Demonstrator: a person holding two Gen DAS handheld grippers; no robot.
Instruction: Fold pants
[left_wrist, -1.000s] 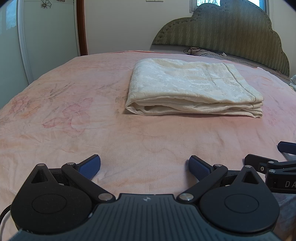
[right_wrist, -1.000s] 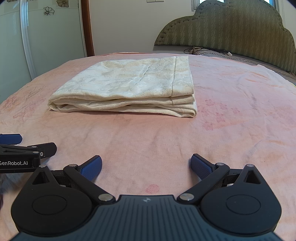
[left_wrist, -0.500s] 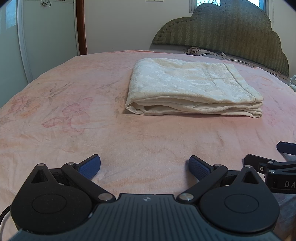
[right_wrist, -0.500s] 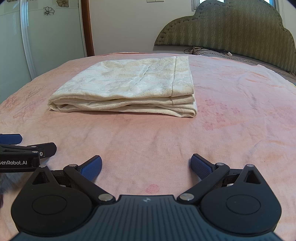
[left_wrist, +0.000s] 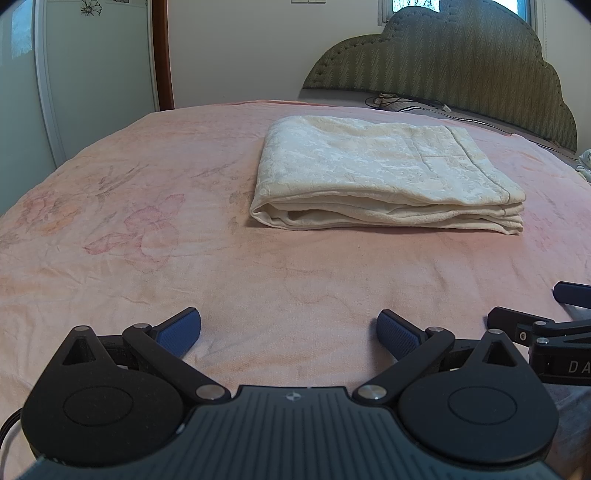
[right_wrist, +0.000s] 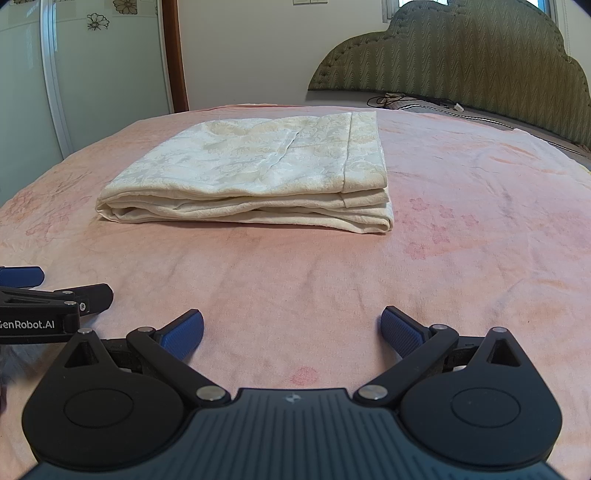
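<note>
Ahead, pink floral bedspread (left_wrist: 155, 229) fills both views, green padded headboard (right_wrist: 461, 55) at the far end. Cream pants (left_wrist: 369, 177) lie mid-bed, already folded into a flat, layered rectangle, stacked edges facing me, well apart from both tools. My left gripper (left_wrist: 288, 332) sits low over the near edge of the bed, jaws wide, nothing between the blue pads (left_wrist: 181, 330). My right gripper (right_wrist: 291, 332) just beside it, jaws equally wide, empty. Judgement: folding looks complete; this is the retreat or rest stage. If any move remains, it calls only for a light tidy of the front edges, otherwise hands off.
</note>
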